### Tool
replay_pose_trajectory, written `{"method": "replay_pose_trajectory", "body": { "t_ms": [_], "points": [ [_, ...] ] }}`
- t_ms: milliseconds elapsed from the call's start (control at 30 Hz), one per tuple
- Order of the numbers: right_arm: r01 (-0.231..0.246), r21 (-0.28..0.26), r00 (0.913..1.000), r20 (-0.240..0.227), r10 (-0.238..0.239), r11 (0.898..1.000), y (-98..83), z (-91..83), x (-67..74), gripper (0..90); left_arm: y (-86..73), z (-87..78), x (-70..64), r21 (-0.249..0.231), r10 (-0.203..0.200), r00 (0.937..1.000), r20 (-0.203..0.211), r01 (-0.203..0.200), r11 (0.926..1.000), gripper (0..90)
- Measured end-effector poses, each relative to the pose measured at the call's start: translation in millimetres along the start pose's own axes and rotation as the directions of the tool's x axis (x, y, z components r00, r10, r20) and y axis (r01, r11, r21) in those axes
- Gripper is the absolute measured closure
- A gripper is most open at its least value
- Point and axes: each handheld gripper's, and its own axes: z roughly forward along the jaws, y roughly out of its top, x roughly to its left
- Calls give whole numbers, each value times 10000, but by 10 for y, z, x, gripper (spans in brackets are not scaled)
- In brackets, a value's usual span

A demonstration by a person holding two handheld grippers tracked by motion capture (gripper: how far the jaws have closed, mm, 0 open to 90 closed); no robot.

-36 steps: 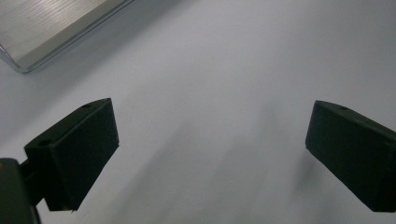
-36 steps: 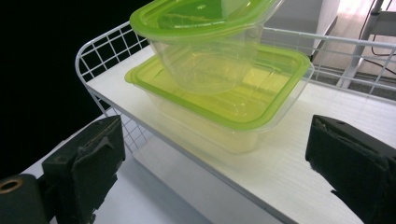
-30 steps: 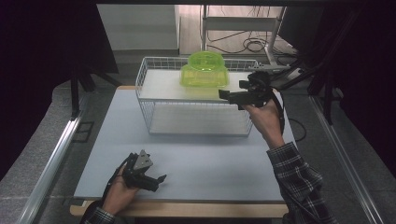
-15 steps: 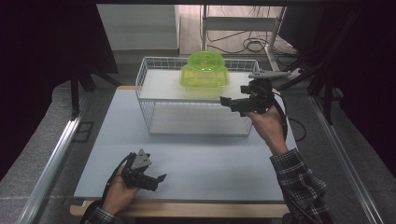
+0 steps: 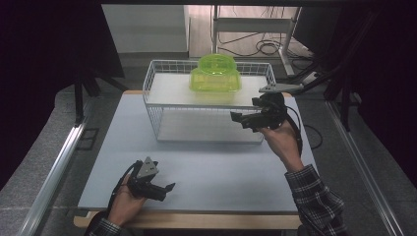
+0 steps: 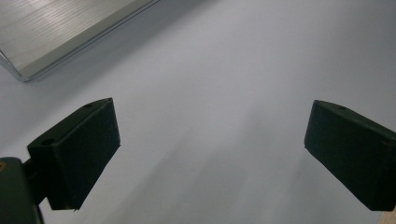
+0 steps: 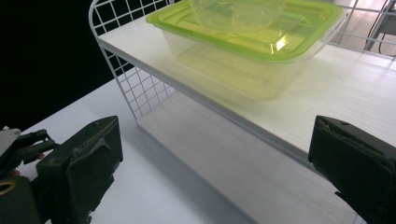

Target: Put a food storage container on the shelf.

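Dark surroundings swallow detail; green container's [image 7: 247, 42] lid top is cropped

The left gripper [image 6: 212, 156] is hanging over the pale grey table [image 6: 224, 70] with its two black jaws standing wide apart and nothing lying between them. The jaws are rising from the bottom corners, one at each side, both clear of the surface as far as can be told. A silvery metal rail [image 6: 65, 35] is running slantwise across the top left corner.
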Motion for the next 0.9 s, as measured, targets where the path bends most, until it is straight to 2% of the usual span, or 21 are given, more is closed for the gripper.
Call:
{"method": "replay_pose_trajectory", "body": {
  "t_ms": [900],
  "points": [
    [37,350,10000,51,-39,9994,-527,67,55,30,-13,35,-12,236,203,9998,-55,-201,9995,34]
  ]
}}
